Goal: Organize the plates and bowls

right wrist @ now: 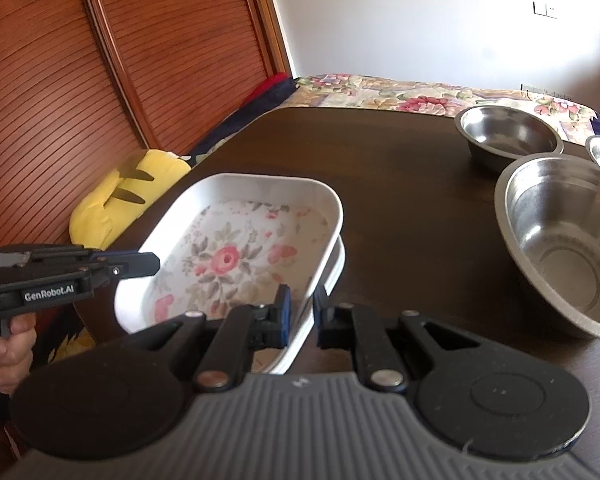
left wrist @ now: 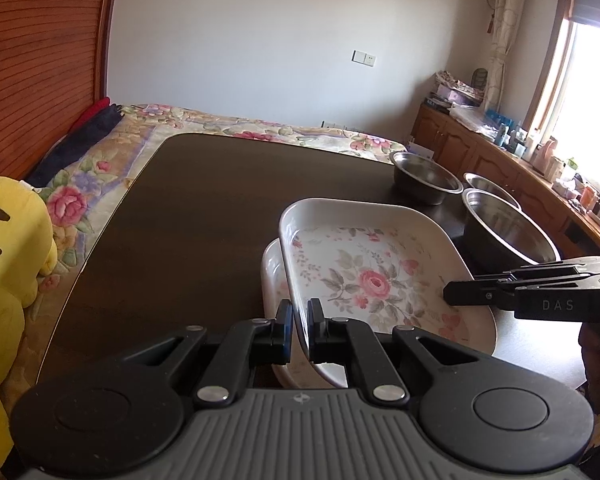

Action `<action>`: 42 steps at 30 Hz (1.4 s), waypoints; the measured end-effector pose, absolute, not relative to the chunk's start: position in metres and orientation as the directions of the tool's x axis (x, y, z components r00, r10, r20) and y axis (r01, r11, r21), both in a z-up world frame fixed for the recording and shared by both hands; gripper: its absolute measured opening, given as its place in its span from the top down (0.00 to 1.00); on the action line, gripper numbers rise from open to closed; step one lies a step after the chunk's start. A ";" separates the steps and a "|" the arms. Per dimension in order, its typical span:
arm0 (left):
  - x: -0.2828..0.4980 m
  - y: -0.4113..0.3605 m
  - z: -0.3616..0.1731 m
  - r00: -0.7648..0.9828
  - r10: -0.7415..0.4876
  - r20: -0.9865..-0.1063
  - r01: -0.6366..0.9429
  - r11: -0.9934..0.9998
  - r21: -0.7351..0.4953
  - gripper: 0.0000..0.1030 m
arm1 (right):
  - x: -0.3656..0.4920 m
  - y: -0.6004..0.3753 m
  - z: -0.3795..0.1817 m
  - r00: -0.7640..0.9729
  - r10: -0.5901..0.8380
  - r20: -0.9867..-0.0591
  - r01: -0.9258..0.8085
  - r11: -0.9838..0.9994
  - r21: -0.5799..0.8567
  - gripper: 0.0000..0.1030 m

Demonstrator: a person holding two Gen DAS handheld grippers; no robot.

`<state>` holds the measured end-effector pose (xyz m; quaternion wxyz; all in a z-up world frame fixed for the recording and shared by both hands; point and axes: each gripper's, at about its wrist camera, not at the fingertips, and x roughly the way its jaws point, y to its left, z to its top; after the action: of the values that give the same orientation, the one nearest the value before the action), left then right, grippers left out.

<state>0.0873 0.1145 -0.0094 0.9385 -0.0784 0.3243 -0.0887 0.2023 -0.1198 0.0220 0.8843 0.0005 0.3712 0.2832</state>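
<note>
Left gripper [left wrist: 299, 318]: fingers pinching near rim of top plate [left wrist: 364, 276]. Right gripper [right wrist: 300, 312]: fingers pinching opposite rim of same plate. Plate tilted, sits over lower plate [left wrist: 274, 276], offset, not nested.

Step, my read: seat top plate into lower. Keep both grips level, align corners, lower evenly, release only once flush; uneven drop risks slip or chip.

Plate: white, rounded-rectangular, raised wall, pink rose print. Stack near table [left wrist: 204, 216] front edge. Three steel bowls [right wrist: 508, 132] toward far right corner, unstacked.
</note>
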 end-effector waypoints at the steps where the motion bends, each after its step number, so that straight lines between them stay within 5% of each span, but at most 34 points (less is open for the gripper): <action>1: 0.087 0.114 -0.010 0.773 -0.215 -0.597 0.113 0.972 -0.204 0.93 | 0.203 -0.119 0.021 0.564 0.500 -0.657 -0.501 0.840 0.209 0.87; 22: 0.090 0.118 -0.013 0.776 -0.202 -0.597 0.092 0.973 -0.209 0.93 | 0.200 -0.112 0.025 0.588 0.479 -0.652 -0.527 0.838 0.141 0.84; 42: 0.086 0.069 0.021 0.821 -0.247 -0.514 0.191 0.968 -0.160 0.89 | 0.187 -0.162 0.054 0.713 0.472 -0.518 -0.482 0.867 0.125 0.84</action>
<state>0.0860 0.0692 0.0210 0.9529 -0.0505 0.2760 -0.1150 0.1873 -0.1617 0.0537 0.9255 -0.0097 0.2773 0.2577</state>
